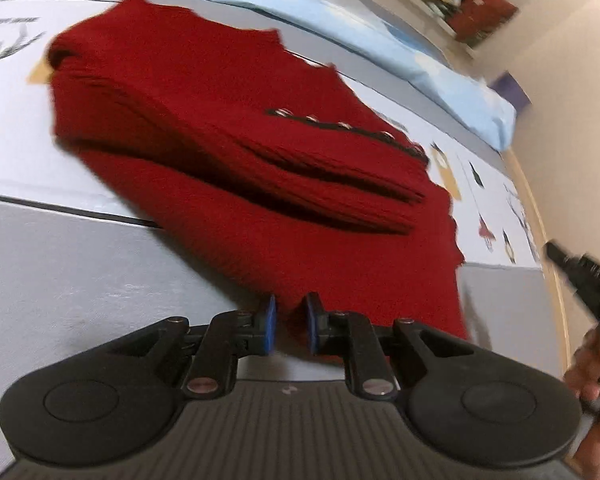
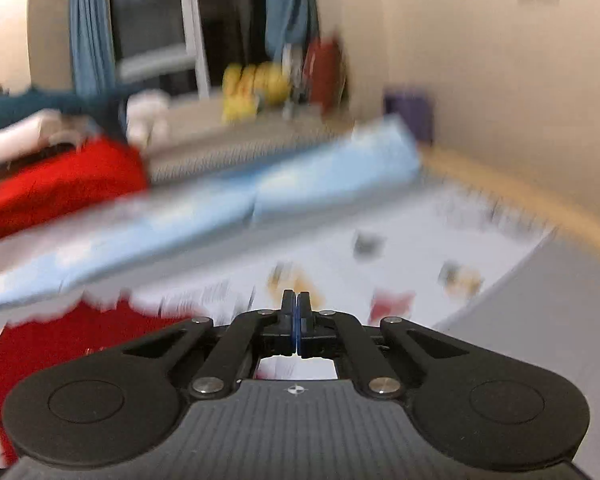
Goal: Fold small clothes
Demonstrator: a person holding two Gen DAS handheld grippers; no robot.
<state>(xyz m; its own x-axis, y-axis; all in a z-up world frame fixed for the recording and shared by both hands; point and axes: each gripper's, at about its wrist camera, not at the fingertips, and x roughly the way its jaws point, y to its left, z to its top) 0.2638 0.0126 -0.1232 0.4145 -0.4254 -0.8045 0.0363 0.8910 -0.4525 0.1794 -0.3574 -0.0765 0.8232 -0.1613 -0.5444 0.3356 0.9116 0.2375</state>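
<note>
While the red knit top [image 1: 236, 152] lies half-folded on the bed sheet [image 1: 40, 280], left claw [image 1: 291, 322] sits slightly apart w/ the near hem between its pads, not clamped; right claw [image 2: 296, 320] pressed together, empty, off to the side; nip the hem fully, lift low, carry it evenly over.

A dark red knit garment [image 1: 228, 152] lies partly folded on the bed, a studded black strip toward three o'clock.

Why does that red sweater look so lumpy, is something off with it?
The red sweater lies partly folded on the bed: one flap bulges up unevenly instead of lying flat. The left gripper, jaws parted, sits at its near edge. Nothing looks damaged.
</note>
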